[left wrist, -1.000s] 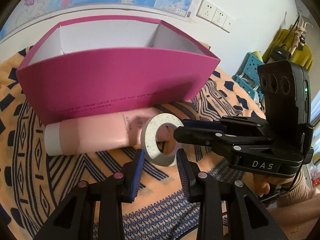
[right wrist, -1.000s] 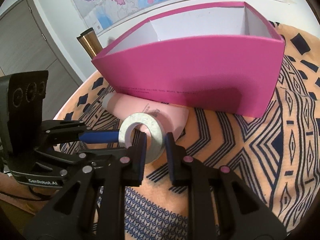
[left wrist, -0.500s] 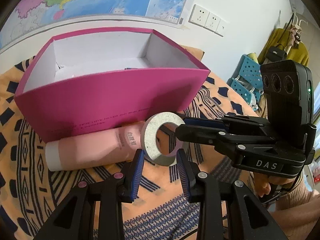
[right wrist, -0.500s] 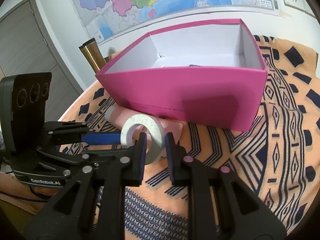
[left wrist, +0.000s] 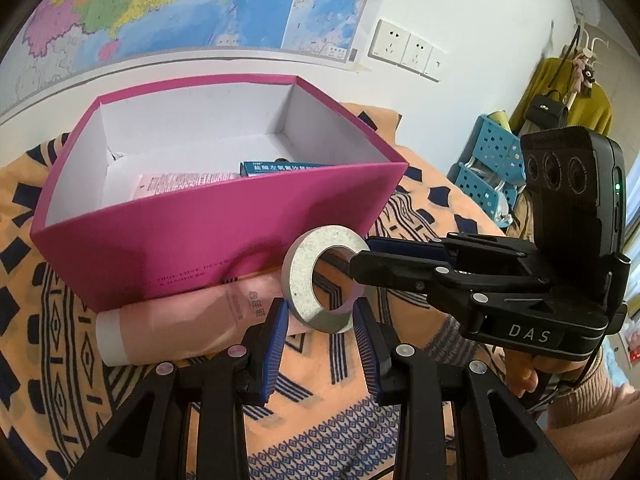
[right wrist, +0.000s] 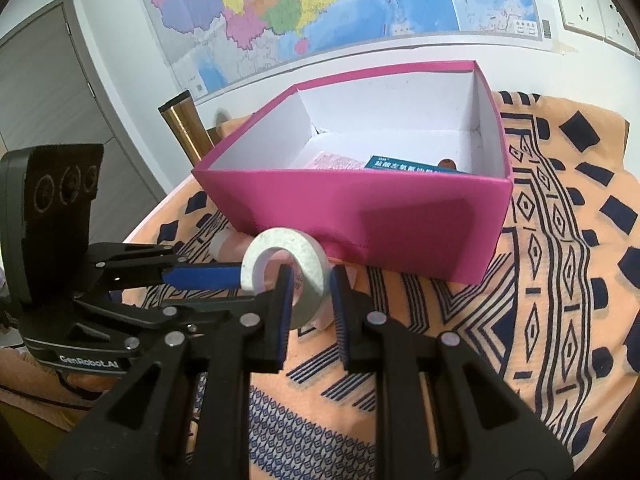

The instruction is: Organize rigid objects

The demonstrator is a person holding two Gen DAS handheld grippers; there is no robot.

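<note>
Orange cloth (left wrist: 420,208) with dark navy geometric patterning covers the tabletop beneath a coloured wall map (right wrist: 320,4), white sockets (left wrist: 404,50) and a grey door (right wrist: 52,92) far left. "DAS" marks the right claw (left wrist: 360,260); "GenRobot.AI" marks the left claw (right wrist: 240,276). Both are nearly closed, clamping a white tape roll (left wrist: 320,284) held just above the cloth, near the pink box (left wrist: 224,232). A pink tube (left wrist: 180,324) lies against the box's near wall; Chinese-printed packets sit inside.
</note>
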